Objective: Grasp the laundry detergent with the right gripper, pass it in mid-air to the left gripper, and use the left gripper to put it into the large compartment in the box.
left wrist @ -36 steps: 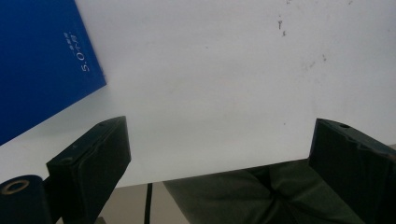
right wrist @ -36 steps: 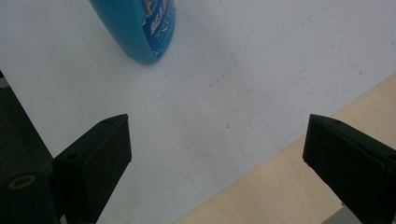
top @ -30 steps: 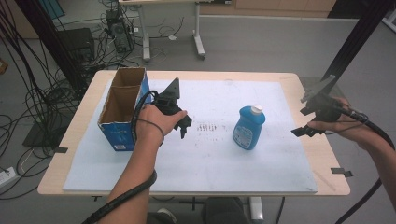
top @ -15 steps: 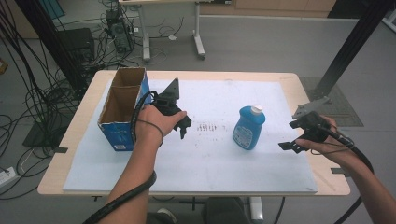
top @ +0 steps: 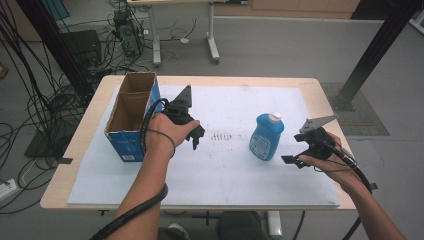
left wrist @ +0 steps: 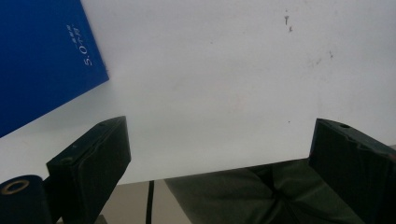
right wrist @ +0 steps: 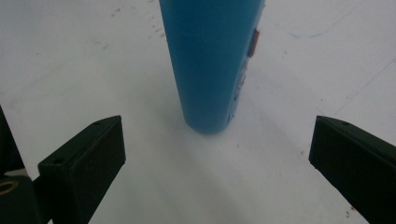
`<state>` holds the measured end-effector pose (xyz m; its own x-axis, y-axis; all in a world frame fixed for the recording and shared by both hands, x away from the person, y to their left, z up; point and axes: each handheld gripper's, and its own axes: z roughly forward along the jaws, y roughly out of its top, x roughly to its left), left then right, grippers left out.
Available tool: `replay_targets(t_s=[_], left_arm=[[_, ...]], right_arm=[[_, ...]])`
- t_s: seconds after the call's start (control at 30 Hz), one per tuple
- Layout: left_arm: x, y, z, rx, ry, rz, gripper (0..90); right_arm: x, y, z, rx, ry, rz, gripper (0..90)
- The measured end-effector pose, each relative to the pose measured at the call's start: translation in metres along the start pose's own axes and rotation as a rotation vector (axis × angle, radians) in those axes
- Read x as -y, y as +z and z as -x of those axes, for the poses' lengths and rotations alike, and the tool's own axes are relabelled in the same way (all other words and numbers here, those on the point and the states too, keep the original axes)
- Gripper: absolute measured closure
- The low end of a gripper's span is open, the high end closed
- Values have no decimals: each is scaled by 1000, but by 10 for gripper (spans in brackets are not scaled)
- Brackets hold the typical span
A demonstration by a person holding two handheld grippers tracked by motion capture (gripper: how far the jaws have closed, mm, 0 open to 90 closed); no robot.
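Right now I have the right gripper spread wide and empty, its jaws having just been opening, with the blue bottle upright on the white mat dead ahead, just short of the pads. I'd push in level until the body sits between the jaws, then clench low. The left gripper hovers released beside the blue box; probably idle.
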<state>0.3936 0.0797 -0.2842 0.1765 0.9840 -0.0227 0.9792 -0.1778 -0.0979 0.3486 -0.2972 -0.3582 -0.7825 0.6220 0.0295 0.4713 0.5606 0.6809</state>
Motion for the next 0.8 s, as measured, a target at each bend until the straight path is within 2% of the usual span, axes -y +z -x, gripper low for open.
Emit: replay_targets(t_s=[0.37, 0.6, 0.8], left_arm=[[1, 0, 0, -6, -4, 2, 61], [1, 2, -1, -5, -3, -3, 60], [0, 1, -1, -8, -6, -1, 60]], right_arm=[[-6, 22, -15, 26, -9, 83, 28], [-6, 34, -19, 31, 16, 119, 27], [-7, 42, -21, 66, 20, 158, 26]])
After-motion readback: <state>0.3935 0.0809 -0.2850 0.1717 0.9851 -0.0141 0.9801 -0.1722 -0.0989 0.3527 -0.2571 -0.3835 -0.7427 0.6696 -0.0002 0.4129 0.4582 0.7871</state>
